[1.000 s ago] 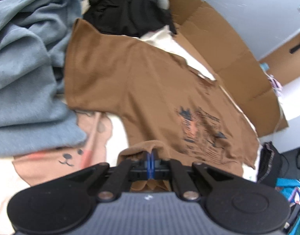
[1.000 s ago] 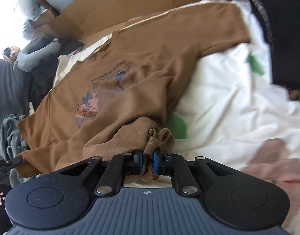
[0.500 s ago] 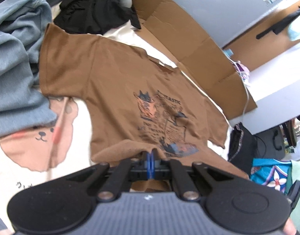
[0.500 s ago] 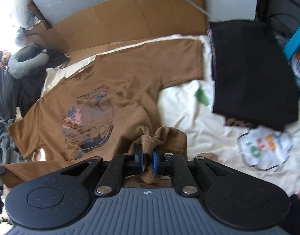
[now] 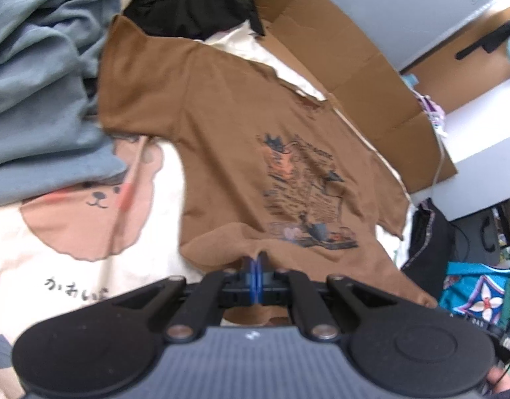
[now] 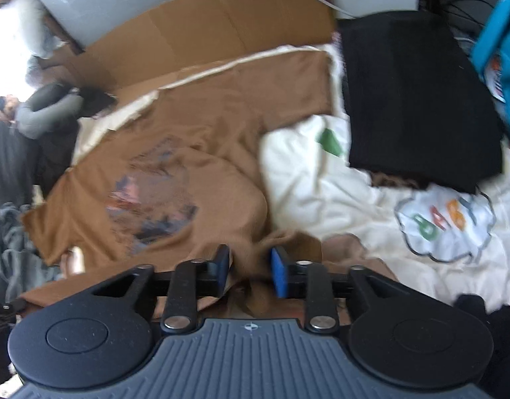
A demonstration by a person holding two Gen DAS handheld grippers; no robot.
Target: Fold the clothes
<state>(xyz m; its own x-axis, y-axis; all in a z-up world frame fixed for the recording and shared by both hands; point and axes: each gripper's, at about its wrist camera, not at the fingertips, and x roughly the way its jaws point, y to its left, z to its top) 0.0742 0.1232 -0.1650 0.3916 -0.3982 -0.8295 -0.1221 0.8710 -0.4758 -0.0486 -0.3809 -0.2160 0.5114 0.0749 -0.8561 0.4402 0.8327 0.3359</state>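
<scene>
Covering the middle of the scene is a cream bedsheet (image 5: 72,266) printed with a bear and, toward its right side, a "BABY" cloud. On it, near the far edge against flattened cardboard (image 5: 348,66), lies the brown T-shirt (image 5: 241,139), print up, both sleeves out, body mostly spread. Judging by that, folding of this shirt has hardly begun: it is laid out, with its hem drawn up toward the grippers, and every fold is left to make.

A blue-grey garment pile (image 5: 38,83) sits at the sheet's left edge, and a folded black garment (image 6: 418,99) near its far right corner.

Only the left wrist view shows the pile and the bear print; only the right wrist view shows the black garment and the cloud.

The left gripper (image 5: 256,267) is clamped tight on the shirt's hem. The right gripper (image 6: 250,267) has just been opening; its blue pads (image 6: 279,271) now stand apart with hem cloth loose between them, no longer pinched.
</scene>
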